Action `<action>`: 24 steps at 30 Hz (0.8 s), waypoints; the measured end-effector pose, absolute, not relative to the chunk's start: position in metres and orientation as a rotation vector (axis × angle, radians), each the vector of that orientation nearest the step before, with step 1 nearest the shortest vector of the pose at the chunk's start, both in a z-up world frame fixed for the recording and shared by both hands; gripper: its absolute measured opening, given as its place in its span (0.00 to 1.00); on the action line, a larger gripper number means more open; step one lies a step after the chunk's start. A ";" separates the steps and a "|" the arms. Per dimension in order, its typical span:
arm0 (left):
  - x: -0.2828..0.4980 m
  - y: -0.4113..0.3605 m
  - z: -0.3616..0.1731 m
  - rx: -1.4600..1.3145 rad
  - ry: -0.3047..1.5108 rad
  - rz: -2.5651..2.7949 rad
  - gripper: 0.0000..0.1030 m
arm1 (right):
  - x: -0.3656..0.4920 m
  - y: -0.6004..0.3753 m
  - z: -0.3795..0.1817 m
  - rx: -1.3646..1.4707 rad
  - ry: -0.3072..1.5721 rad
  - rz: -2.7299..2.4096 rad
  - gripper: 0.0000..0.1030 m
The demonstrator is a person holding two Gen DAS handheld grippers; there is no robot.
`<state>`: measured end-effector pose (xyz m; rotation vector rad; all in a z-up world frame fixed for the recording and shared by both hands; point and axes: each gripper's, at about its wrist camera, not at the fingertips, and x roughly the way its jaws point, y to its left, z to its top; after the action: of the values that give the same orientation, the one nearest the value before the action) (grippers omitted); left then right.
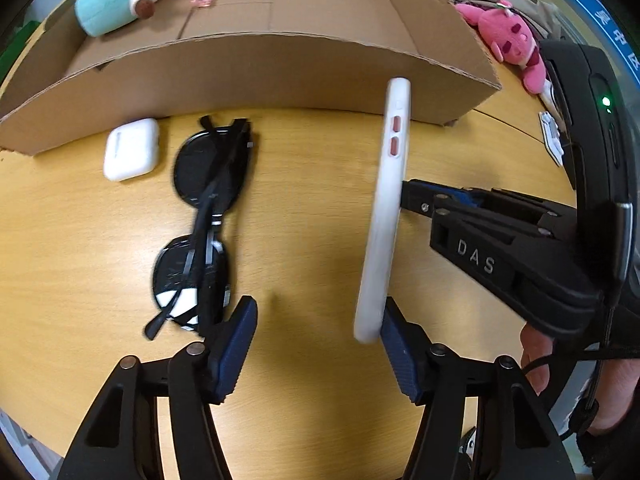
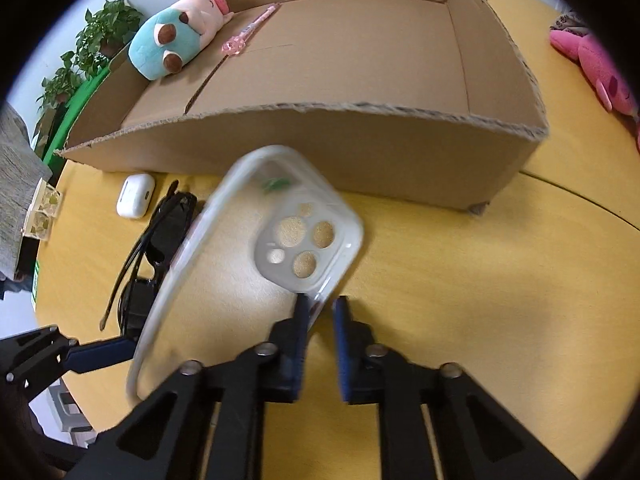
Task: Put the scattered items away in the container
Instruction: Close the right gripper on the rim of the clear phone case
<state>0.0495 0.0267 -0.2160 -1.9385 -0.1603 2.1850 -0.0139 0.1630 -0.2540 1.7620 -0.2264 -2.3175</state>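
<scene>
A cardboard box [image 1: 280, 76] stands on the yellow table; it also shows in the right wrist view [image 2: 360, 152]. Inside lie a teal and pink plush [image 2: 180, 40] and a pink pen [image 2: 248, 32]. My right gripper [image 2: 320, 312] is shut on the edge of a white phone case [image 2: 248, 248], held tilted above the table. In the left wrist view the case [image 1: 384, 208] stands on edge by my right gripper [image 1: 404, 196]. My left gripper [image 1: 316, 320] is open and empty, with black sunglasses [image 1: 204, 224] just beyond its left finger. A white earbuds case [image 1: 132, 148] lies near the box wall.
A pink plush [image 1: 508, 40] lies on the table right of the box; it also shows in the right wrist view [image 2: 596, 68]. Potted plants [image 2: 92, 44] stand beyond the table at left. A small white tag [image 1: 554, 140] lies at the right.
</scene>
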 end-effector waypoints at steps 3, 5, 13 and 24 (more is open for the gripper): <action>0.049 0.037 -0.221 -1.946 -0.149 2.161 0.46 | -0.011 0.167 -0.254 1.754 -0.220 -2.304 0.08; 0.050 0.043 -0.221 -1.937 -0.123 2.161 0.30 | -0.010 0.169 -0.255 1.754 -0.237 -2.294 0.08; 0.052 0.045 -0.218 -1.922 -0.112 2.136 0.13 | -0.016 0.173 -0.258 1.774 -0.329 -2.262 0.07; 0.063 0.057 -0.151 -1.731 -0.100 2.141 0.10 | -0.012 0.208 -0.211 1.664 -0.585 -2.263 0.01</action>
<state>0.0630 0.0566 -0.1506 -1.7306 -0.0997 2.1408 -0.0115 0.2084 -0.2112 1.6644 -0.5855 -2.2629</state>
